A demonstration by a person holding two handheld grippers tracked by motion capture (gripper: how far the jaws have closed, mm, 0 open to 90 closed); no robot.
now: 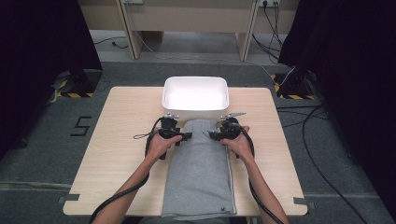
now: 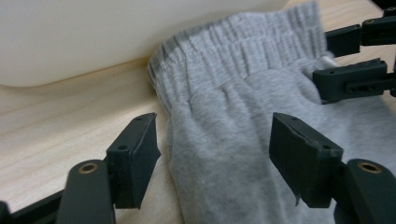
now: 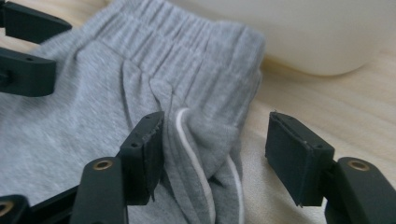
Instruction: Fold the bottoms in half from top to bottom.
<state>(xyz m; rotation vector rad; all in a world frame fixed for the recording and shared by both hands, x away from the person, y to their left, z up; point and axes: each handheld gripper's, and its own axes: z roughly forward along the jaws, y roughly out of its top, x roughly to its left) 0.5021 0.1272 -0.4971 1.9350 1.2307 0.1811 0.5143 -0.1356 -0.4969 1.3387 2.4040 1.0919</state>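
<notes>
Folded grey sweatpants [image 1: 200, 168] lie lengthwise on the wooden table [image 1: 116, 154], the elastic waistband [image 2: 243, 42] at the far end by a white tub [image 1: 195, 97]. My left gripper [image 1: 187, 136] is open at the pants' left edge, its jaws straddling the cloth edge [image 2: 210, 154] below the waistband. My right gripper [image 1: 212, 135] is open at the right edge, its jaws around the fabric fold with a white stripe [image 3: 194, 158]. Each gripper view also shows the other gripper's jaws across the cloth.
The white tub [image 2: 93, 32] stands just behind the waistband, close to both grippers. Bare table lies left and right of the pants. Cables [image 1: 317, 140] run over the grey floor on the right; a table frame [image 1: 187, 23] stands at the back.
</notes>
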